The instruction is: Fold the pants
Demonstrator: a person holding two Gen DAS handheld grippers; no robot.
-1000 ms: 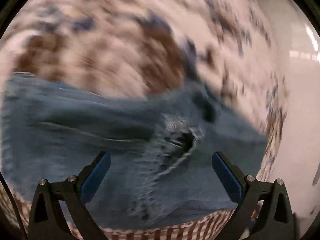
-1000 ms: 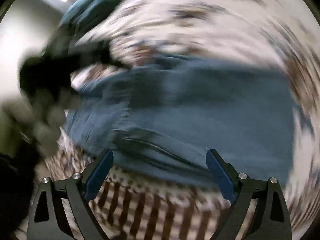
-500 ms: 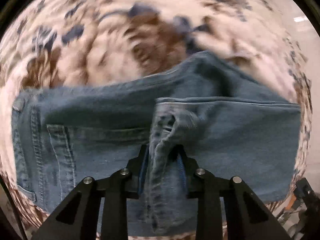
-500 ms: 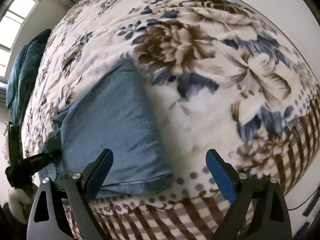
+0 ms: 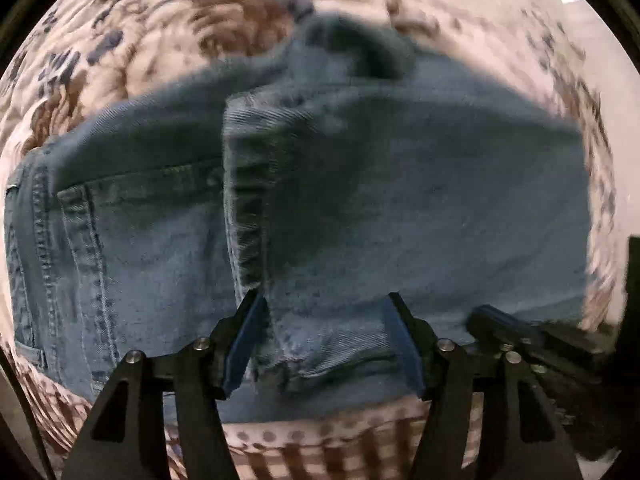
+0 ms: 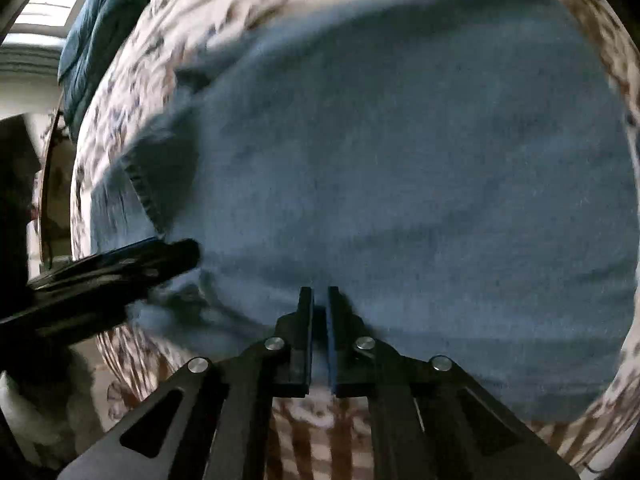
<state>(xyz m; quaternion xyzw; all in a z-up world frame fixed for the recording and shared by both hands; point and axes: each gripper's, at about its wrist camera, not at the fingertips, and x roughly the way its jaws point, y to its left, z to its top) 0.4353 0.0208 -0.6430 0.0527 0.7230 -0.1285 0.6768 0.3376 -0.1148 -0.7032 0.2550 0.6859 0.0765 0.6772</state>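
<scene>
Blue denim jeans (image 5: 400,200) lie folded on a floral blanket, with a back pocket (image 5: 132,240) at the left and a folded layer on top at the right. My left gripper (image 5: 324,332) is open, its blue pads either side of the near corner of the folded layer. In the right wrist view the jeans (image 6: 400,160) fill the frame. My right gripper (image 6: 320,320) is shut on the near edge of the jeans. The left gripper's black fingers (image 6: 132,264) show at the left there.
The floral blanket (image 5: 160,20) covers the bed, with a brown checked border (image 5: 320,452) along the near edge. A dark teal cloth (image 6: 104,28) lies at the far end of the bed, under a bright window.
My left gripper has opened and let go of the jeans' hem. My right gripper has moved in onto the jeans and closed on their near edge.
</scene>
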